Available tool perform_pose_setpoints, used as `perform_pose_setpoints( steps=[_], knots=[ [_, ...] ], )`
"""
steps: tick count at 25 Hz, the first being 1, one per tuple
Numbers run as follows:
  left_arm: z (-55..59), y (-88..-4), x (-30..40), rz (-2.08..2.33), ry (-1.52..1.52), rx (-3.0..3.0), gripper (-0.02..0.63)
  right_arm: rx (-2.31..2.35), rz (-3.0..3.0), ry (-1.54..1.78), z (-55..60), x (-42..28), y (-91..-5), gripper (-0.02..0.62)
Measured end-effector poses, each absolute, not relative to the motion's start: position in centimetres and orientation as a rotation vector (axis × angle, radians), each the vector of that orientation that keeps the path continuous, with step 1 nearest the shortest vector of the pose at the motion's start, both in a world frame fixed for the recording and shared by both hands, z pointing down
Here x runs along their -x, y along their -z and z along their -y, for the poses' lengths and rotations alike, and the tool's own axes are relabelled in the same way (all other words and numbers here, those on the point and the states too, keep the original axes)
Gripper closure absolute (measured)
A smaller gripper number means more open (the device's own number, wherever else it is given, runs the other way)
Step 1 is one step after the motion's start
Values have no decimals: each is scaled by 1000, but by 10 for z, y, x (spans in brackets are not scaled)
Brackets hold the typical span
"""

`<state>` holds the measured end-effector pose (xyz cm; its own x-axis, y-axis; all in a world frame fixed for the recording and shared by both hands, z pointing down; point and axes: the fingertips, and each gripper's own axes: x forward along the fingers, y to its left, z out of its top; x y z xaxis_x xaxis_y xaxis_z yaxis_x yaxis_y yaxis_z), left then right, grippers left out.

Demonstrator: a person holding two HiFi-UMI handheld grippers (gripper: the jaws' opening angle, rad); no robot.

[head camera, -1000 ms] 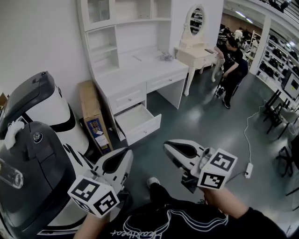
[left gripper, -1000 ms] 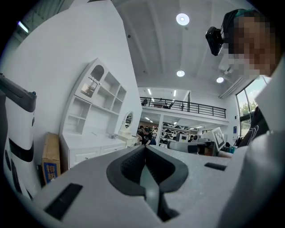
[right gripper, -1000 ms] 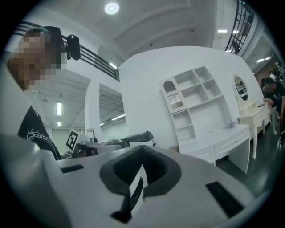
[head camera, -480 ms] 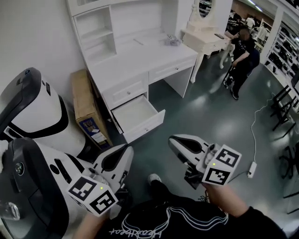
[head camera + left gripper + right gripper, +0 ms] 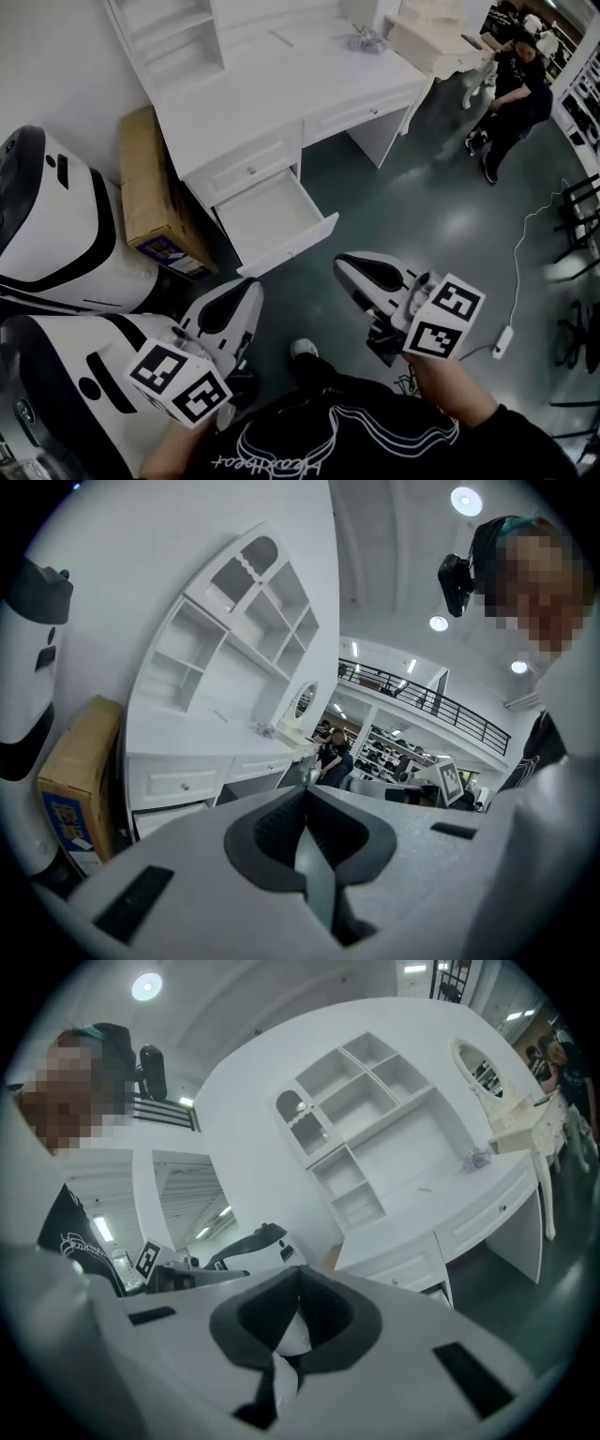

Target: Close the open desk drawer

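Note:
The white desk (image 5: 272, 103) stands ahead in the head view, its lower left drawer (image 5: 274, 217) pulled out and showing nothing inside. My left gripper (image 5: 249, 289) is held low, just short of the drawer's front, jaws shut on nothing. At about the same distance my right gripper (image 5: 344, 267) hovers to the drawer's right, also shut with nothing in it. In the left gripper view the jaws (image 5: 307, 789) meet, with the desk (image 5: 187, 761) and the open drawer (image 5: 164, 816) beyond. The right gripper view shows its shut jaws (image 5: 298, 1271) below the desk (image 5: 441, 1213).
A cardboard box (image 5: 148, 192) leans beside the desk's left end. Large white-and-black machines (image 5: 52, 234) crowd the left. A cream dressing table (image 5: 441, 42) and a person (image 5: 514, 89) are at the far right. A cable with a power strip (image 5: 503, 342) lies on the floor.
The head view has tilted down and come closer to the desk, so the open drawer sits nearer both grippers. Both grippers stay shut; the drawer has not moved.

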<state>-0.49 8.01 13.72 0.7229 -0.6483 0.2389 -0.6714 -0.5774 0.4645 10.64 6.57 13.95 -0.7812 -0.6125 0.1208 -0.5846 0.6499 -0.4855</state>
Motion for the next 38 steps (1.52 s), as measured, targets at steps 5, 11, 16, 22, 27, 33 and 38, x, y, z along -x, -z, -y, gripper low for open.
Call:
perform_pose_setpoints(
  steps=[5,11,16,22,27,33,38],
  knots=[
    [-44,-154,4,1056,-68,-2367,601,1002,-2863,818,-29,-108,-161,589],
    [-24,-196,17,1111,-83,-2296,601,1006,-2905,823,-3,-98,-199,589],
    [-14,-243,23,1132,-106,-2232,601,1017,-2953,849,7,-92,-244,589],
    [-7,-315,28,1112,-154,-2165,601,1070,-3046,862,16,-86,-316,589],
    [-11,-381,31,1081,-192,-2132,601,1076,-3122,876,16,-75,-385,589],
    [-13,-452,48,1094,-221,-2056,601,1141,-3179,896,18,-66,-469,589],
    [-15,-494,58,1097,-243,-1993,601,1366,-3200,836,40,-86,-528,589]
  ],
)
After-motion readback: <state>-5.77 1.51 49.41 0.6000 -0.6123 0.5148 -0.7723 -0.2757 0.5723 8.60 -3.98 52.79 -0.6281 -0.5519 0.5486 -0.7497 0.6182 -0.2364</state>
